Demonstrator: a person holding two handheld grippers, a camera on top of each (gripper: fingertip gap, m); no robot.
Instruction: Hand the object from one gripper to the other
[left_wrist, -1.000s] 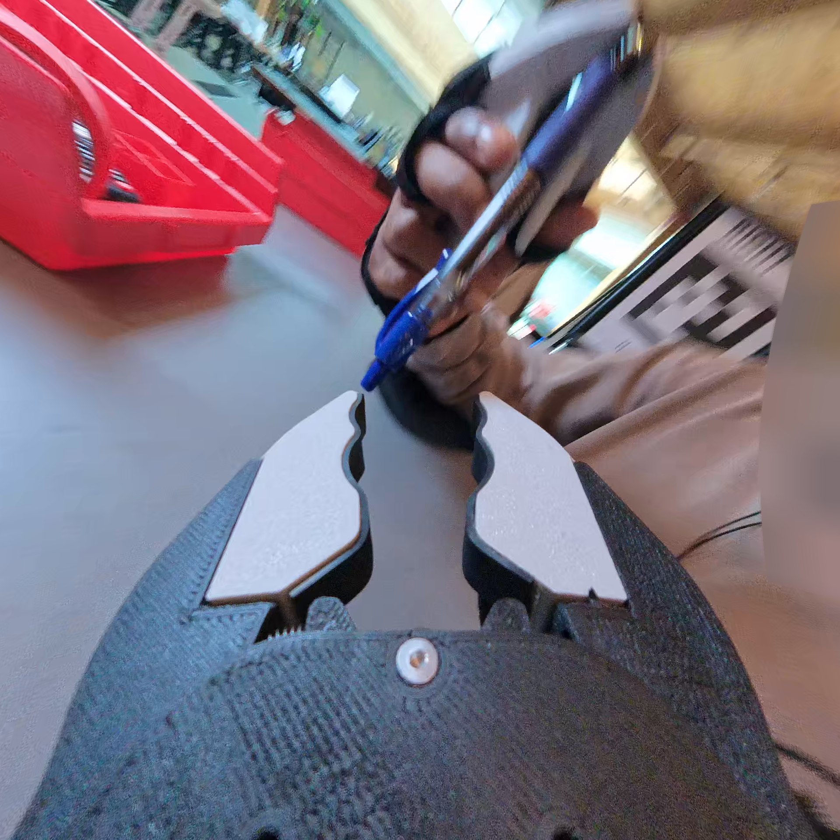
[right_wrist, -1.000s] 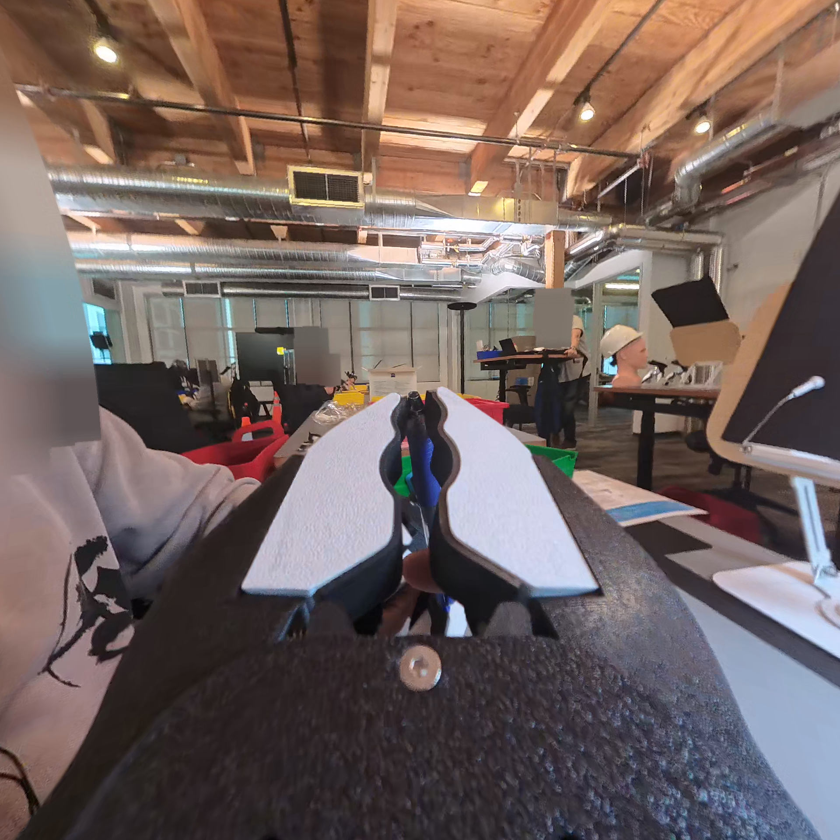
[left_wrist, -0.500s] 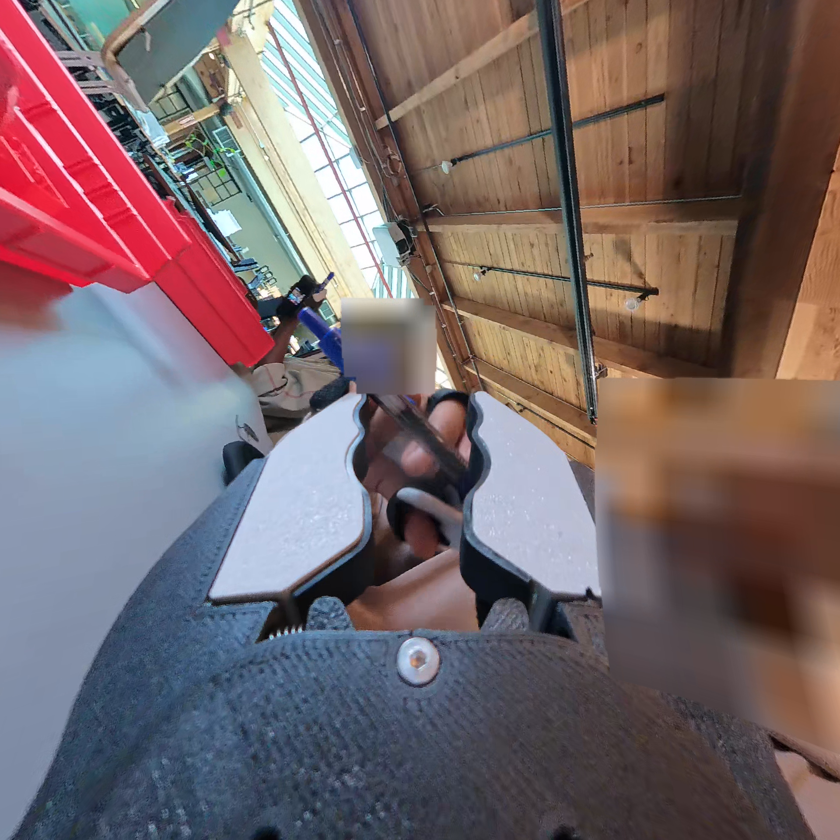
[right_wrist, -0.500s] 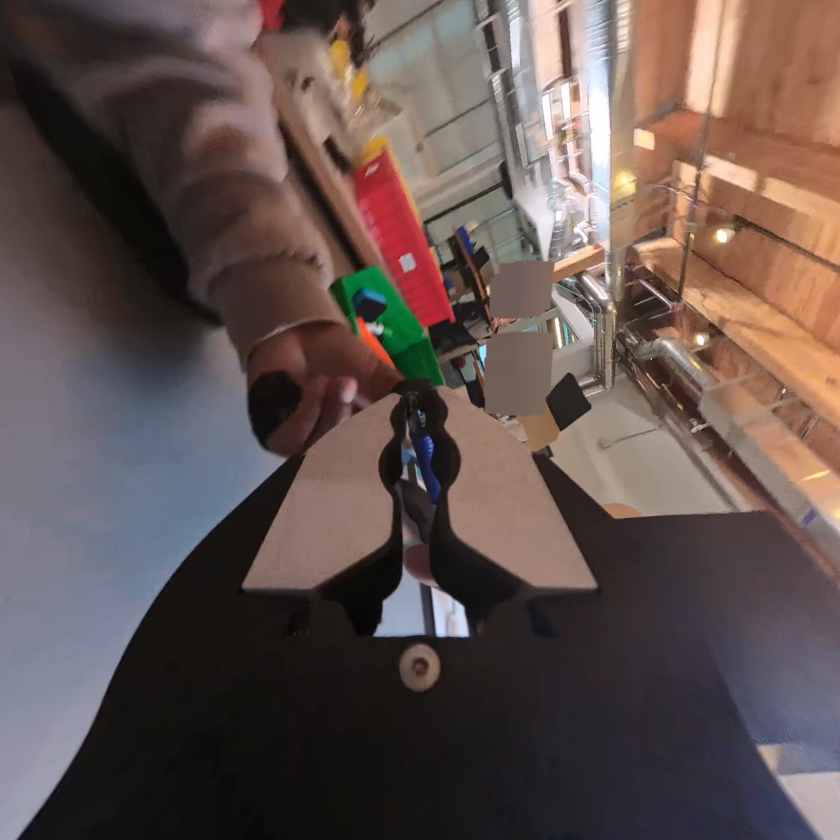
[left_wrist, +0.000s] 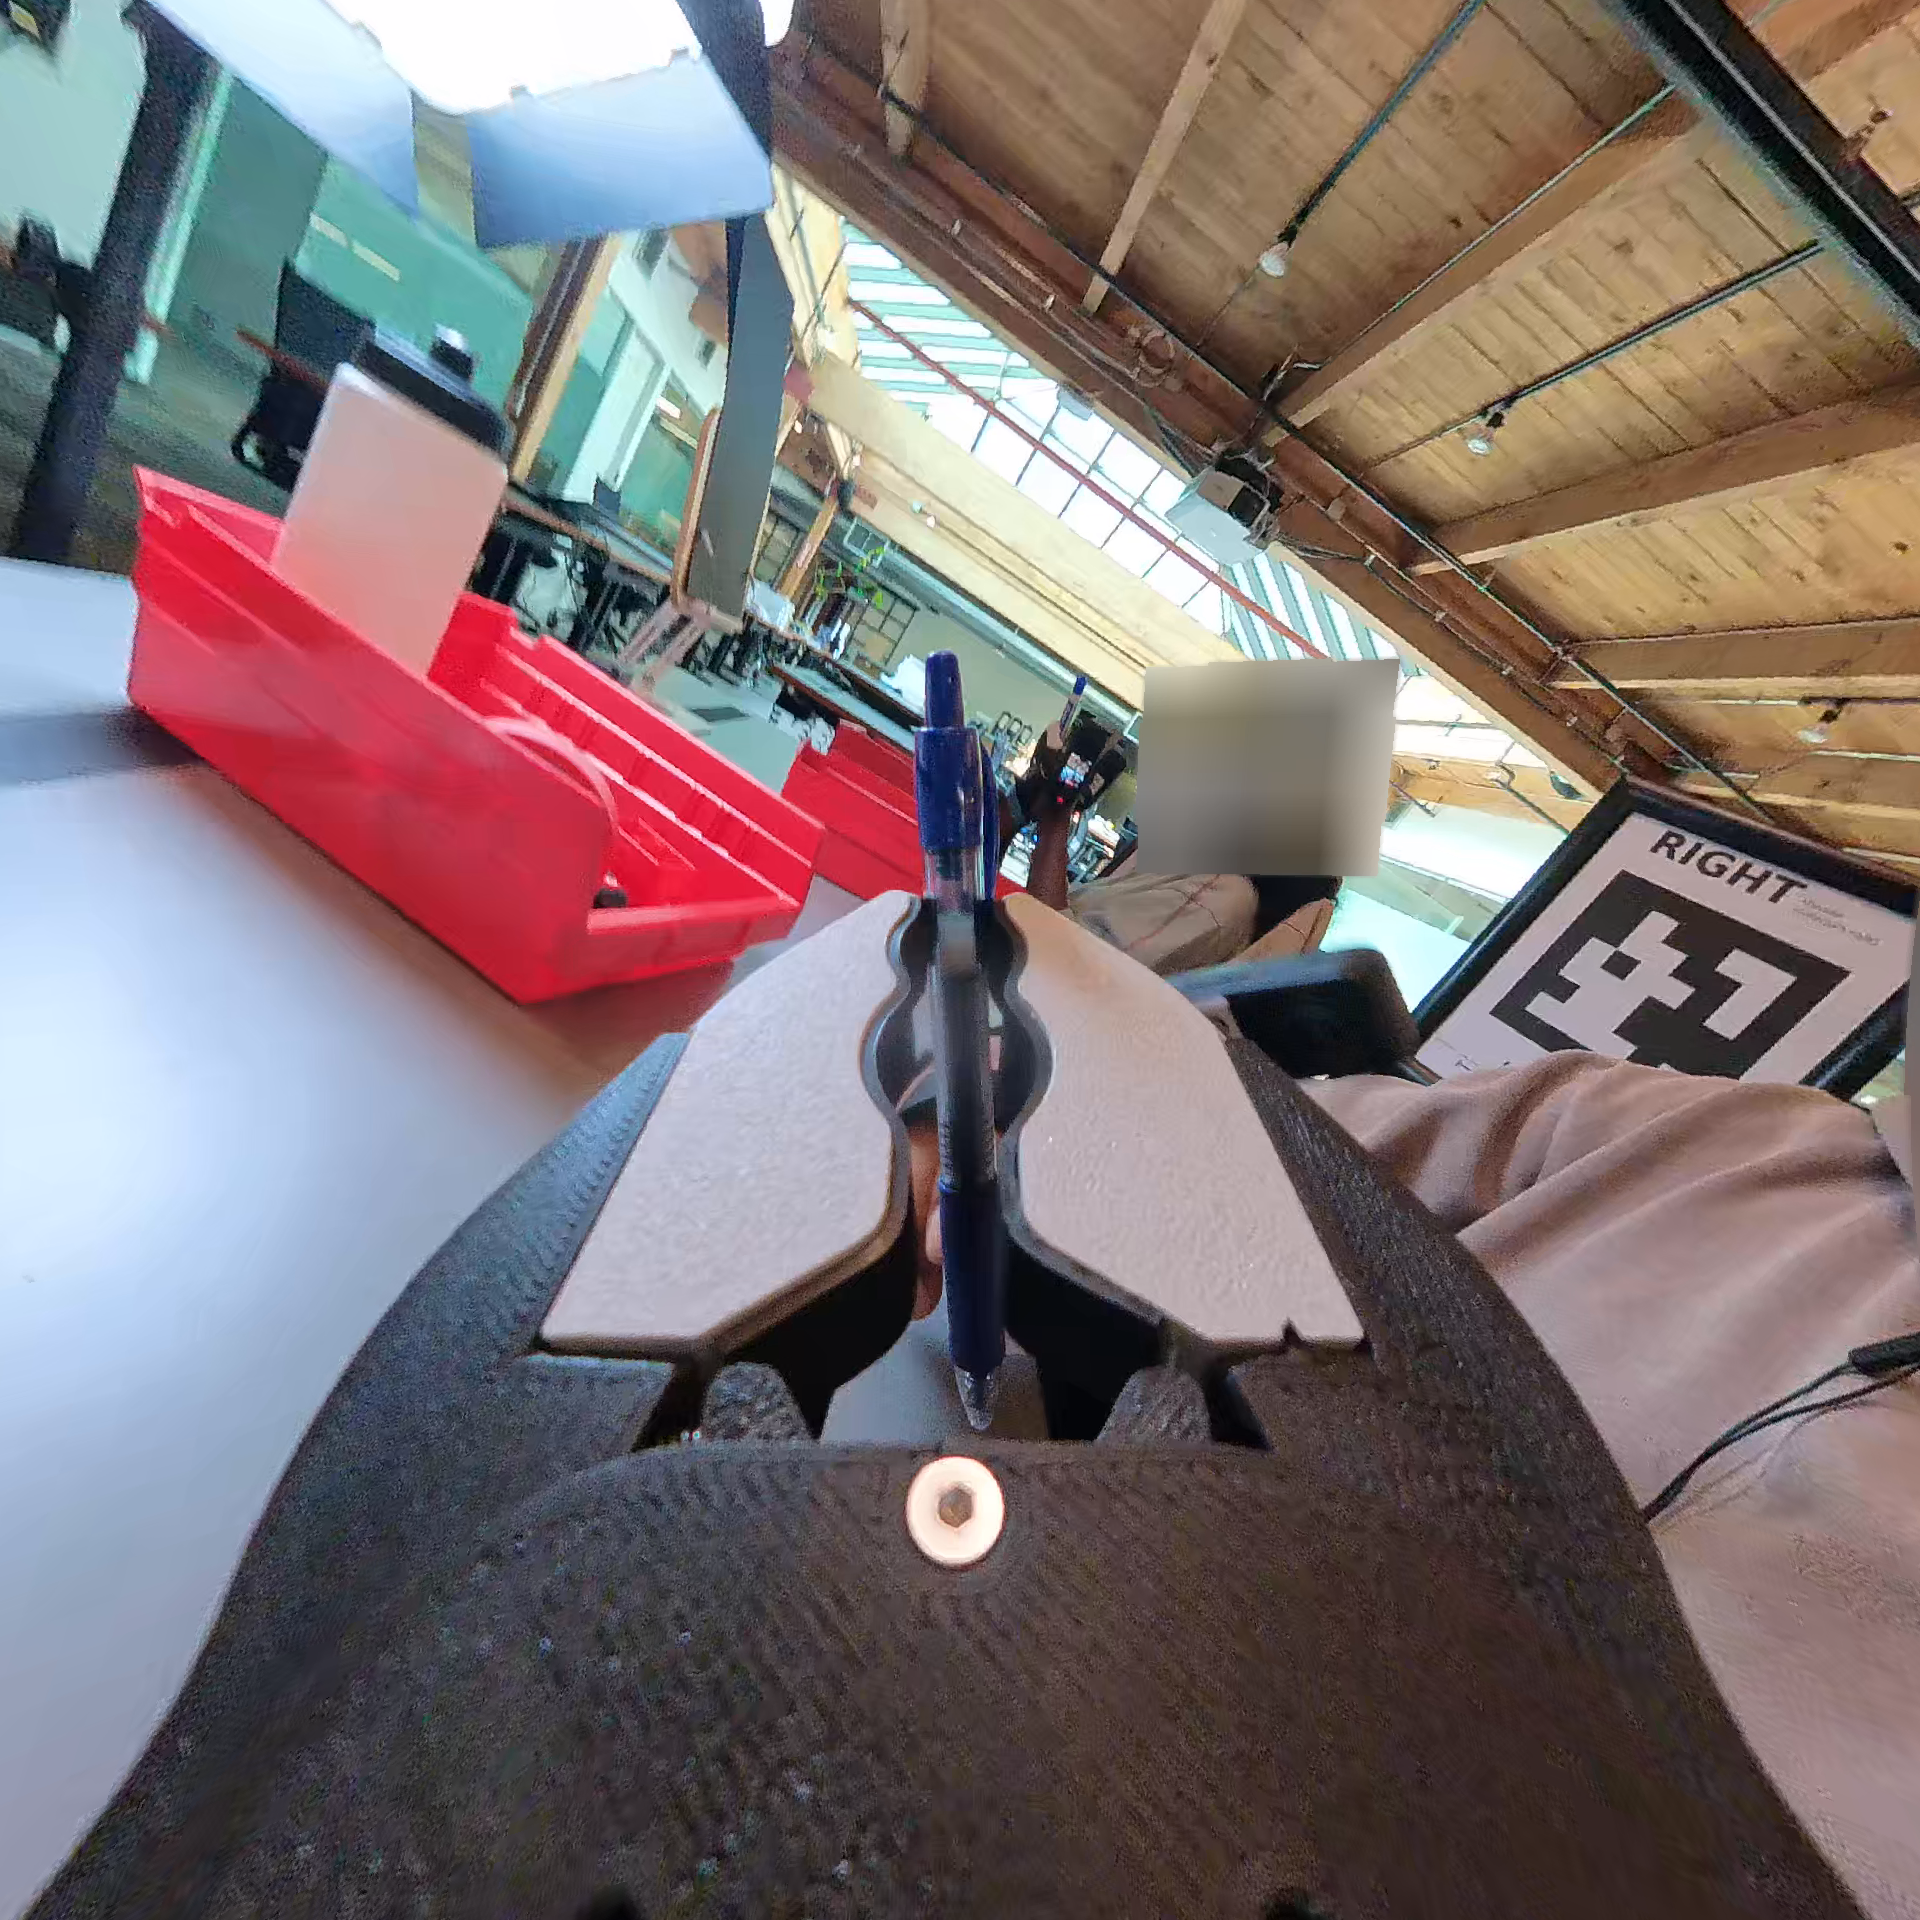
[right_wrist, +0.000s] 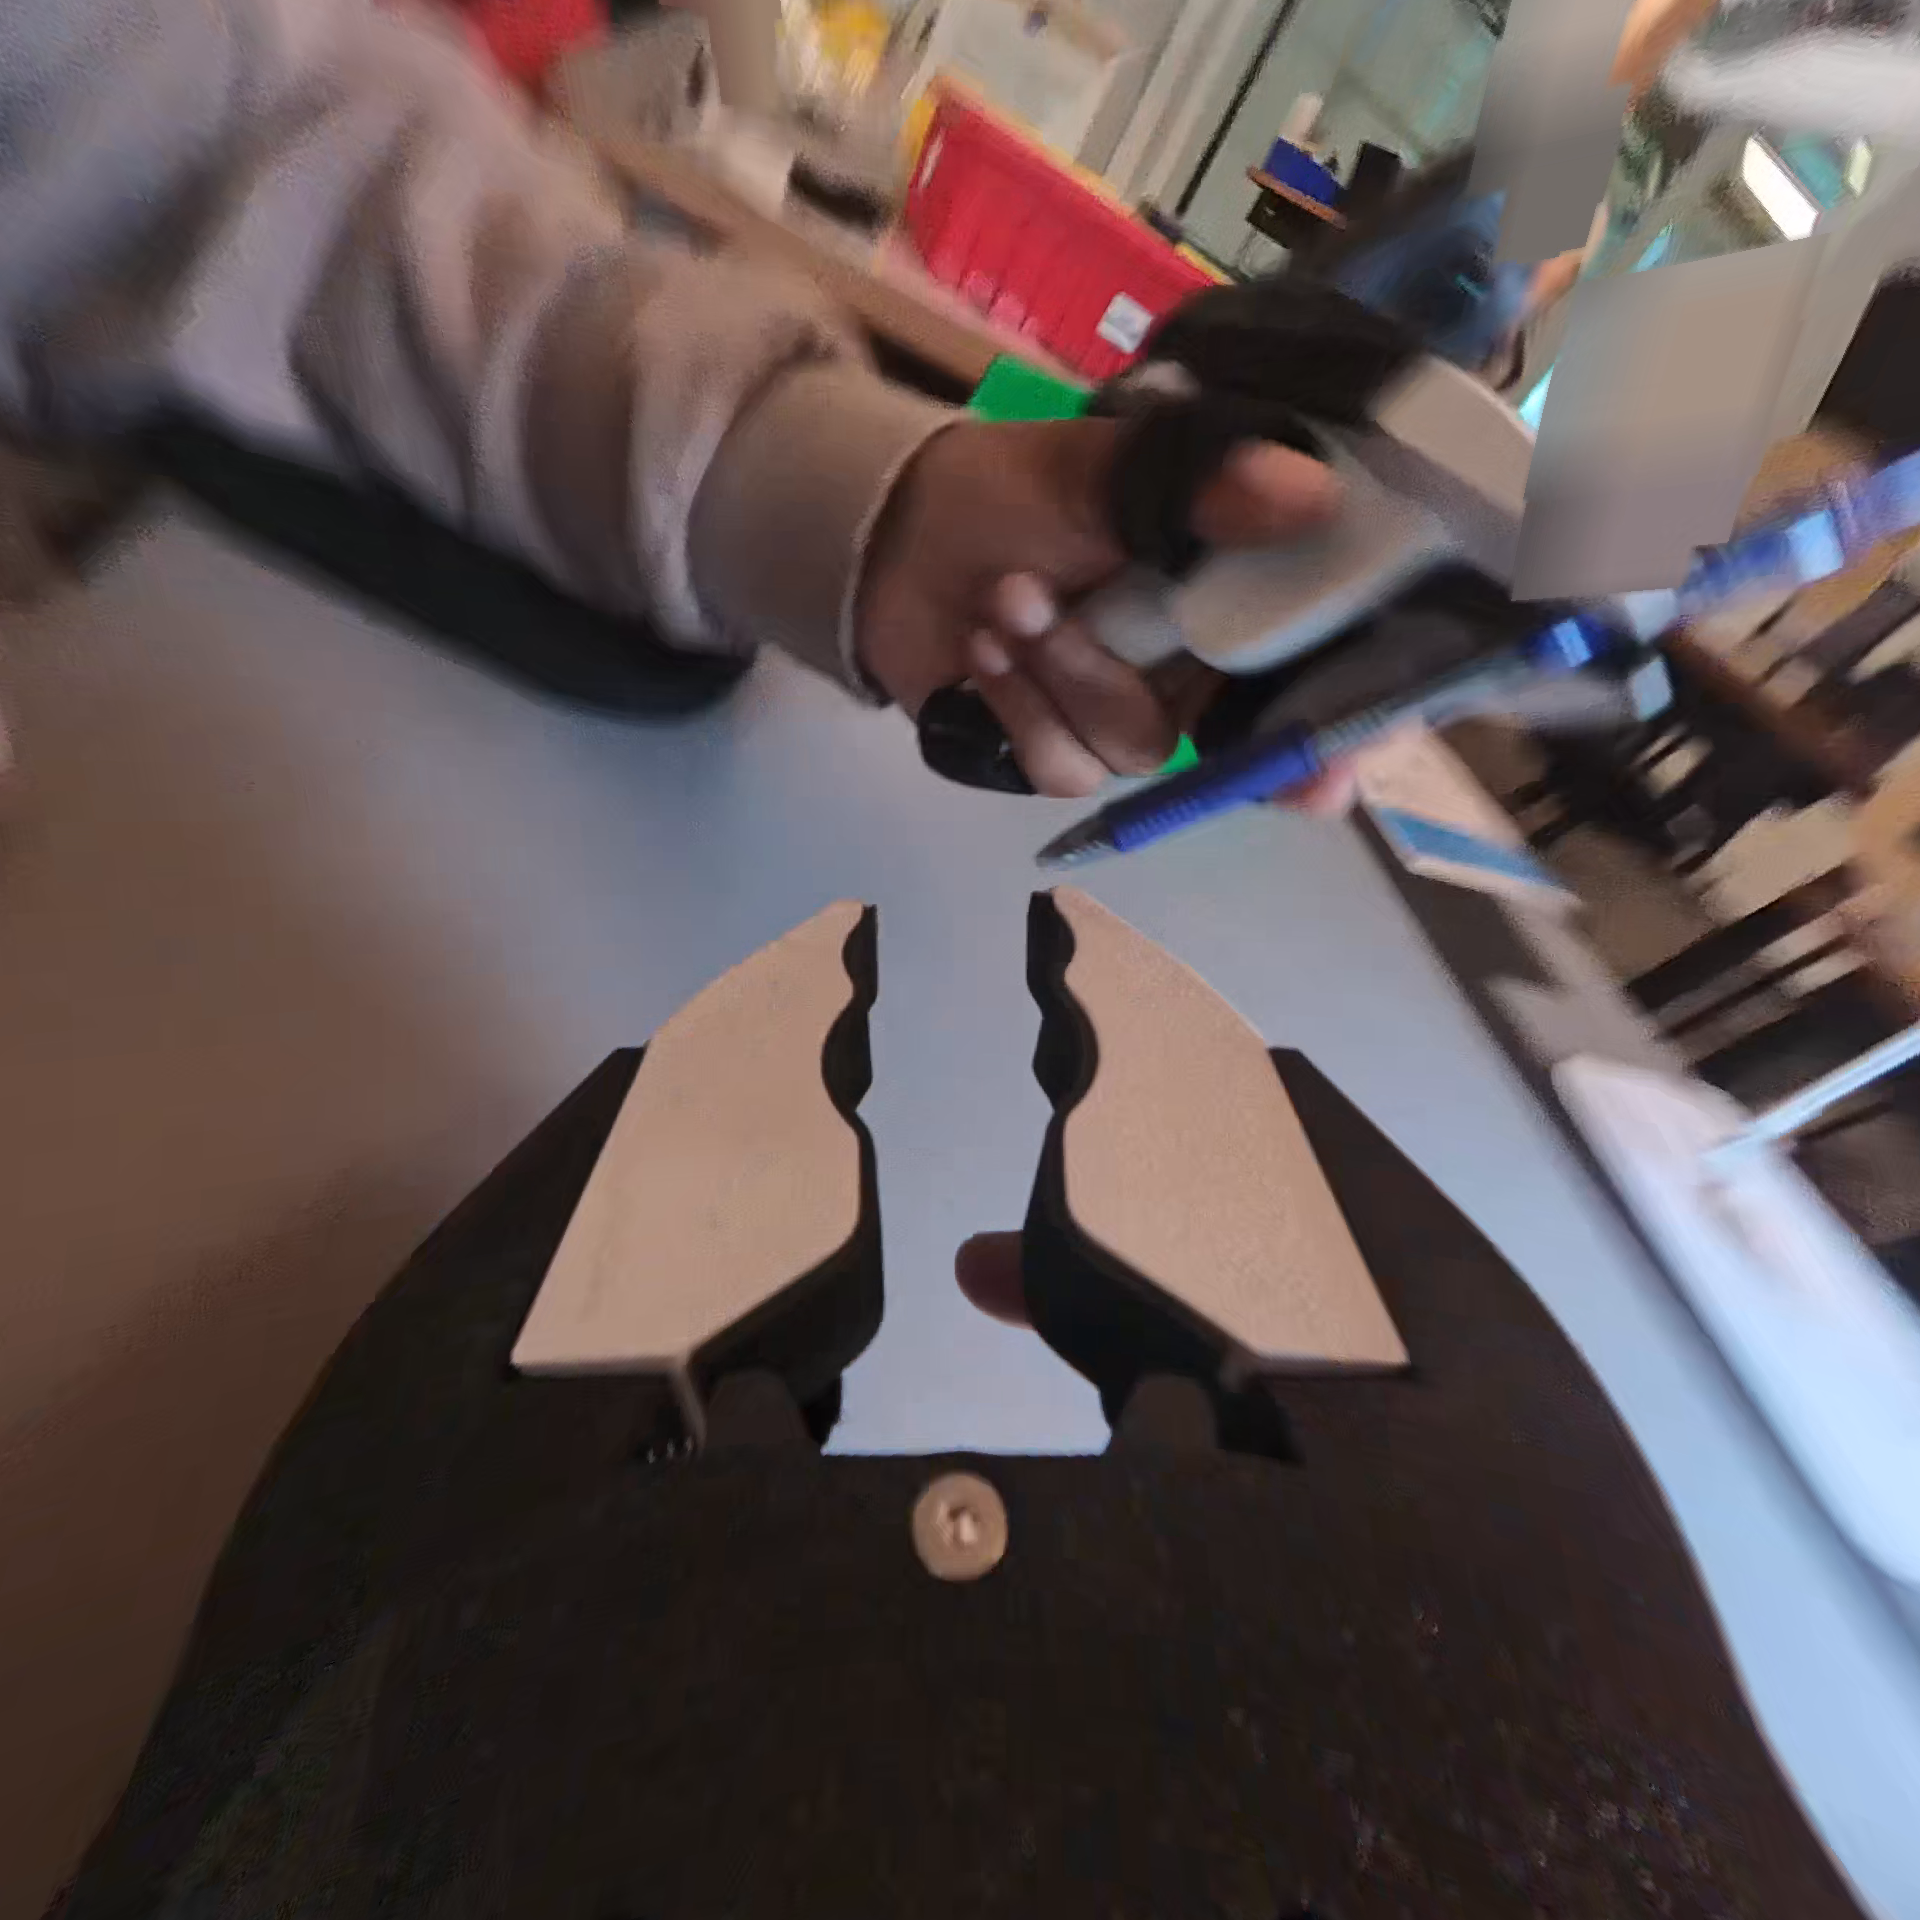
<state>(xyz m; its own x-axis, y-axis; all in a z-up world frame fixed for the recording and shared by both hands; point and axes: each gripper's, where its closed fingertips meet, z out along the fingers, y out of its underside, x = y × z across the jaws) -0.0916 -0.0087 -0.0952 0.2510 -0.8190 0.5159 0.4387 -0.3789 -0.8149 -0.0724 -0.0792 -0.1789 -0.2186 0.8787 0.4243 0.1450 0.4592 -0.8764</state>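
My left claw (left_wrist: 956, 935) is clamped on the blue pen (left_wrist: 961, 1049), which runs lengthwise between the two pads: the writing tip points back toward the claw's hinge and the clip end sticks out past the fingertips into the air. Only the scalloped inner edges seem to pinch it, and the barrel is round and smooth, so I judge the hold to be thin; a quick swing could let the pen swivel or slide out forward. My right claw (right_wrist: 951, 909) is spread apart with nothing in it, hovering above the grey surface (right_wrist: 520, 831), and from its camera I see the left claw (right_wrist: 1278, 582) well ahead and to the right, with the pen (right_wrist: 1247, 774) angled down and to the left below my left hand (right_wrist: 997, 623). That view is smeared with motion, so I cannot tell how squarely the pen sits there. The hand-over looks done, the pen being in the left claw alone. What could spoil it from here is a drop: the pen would fall to the surface and roll, perhaps toward the right edge, where papers (right_wrist: 1455, 831) lie. The red bins (left_wrist: 468, 769) stand toward the far left of the surface, and a hasty sweep could catch the protruding clip end on them.
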